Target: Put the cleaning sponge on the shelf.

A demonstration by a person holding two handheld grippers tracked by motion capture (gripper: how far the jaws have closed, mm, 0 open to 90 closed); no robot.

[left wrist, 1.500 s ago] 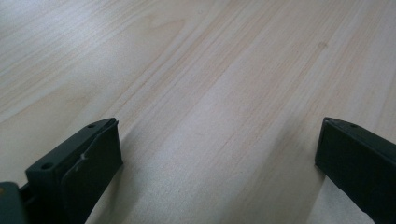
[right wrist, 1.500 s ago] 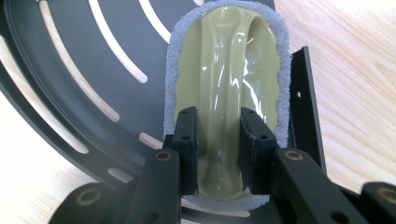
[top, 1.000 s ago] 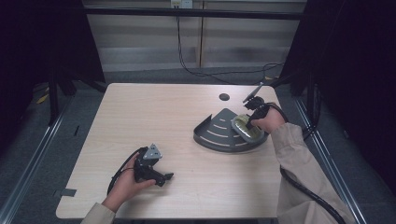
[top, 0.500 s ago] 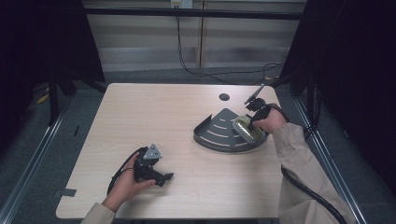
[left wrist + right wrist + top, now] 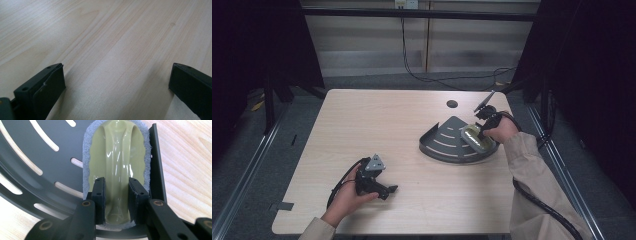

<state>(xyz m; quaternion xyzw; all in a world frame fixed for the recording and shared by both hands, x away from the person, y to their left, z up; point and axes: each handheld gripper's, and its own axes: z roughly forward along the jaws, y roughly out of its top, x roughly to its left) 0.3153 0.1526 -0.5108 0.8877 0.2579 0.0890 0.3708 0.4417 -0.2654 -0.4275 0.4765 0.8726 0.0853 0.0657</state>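
A dark grey quarter-round slotted tray [image 5: 447,142] [image 5: 30,155] lies on the table's right side. On its right edge lies an olive-yellow scrubber [image 5: 477,139] [image 5: 117,157] with a grey-white pad rim and a raised glossy handle ridge. My right gripper [image 5: 484,129] [image 5: 117,200] is shut on that ridge, one pad pressing on each side of it. My left gripper [image 5: 384,191] [image 5: 117,85] rests near the front left of the table [image 5: 377,125], its jaws wide open over bare wood with nothing between them.
A round cable hole [image 5: 452,104] sits in the tabletop behind the tray. Black cables trail from both grippers. Dark frame posts and curtains stand at both sides of the table, and a wall with a hanging cable lies beyond the far edge.
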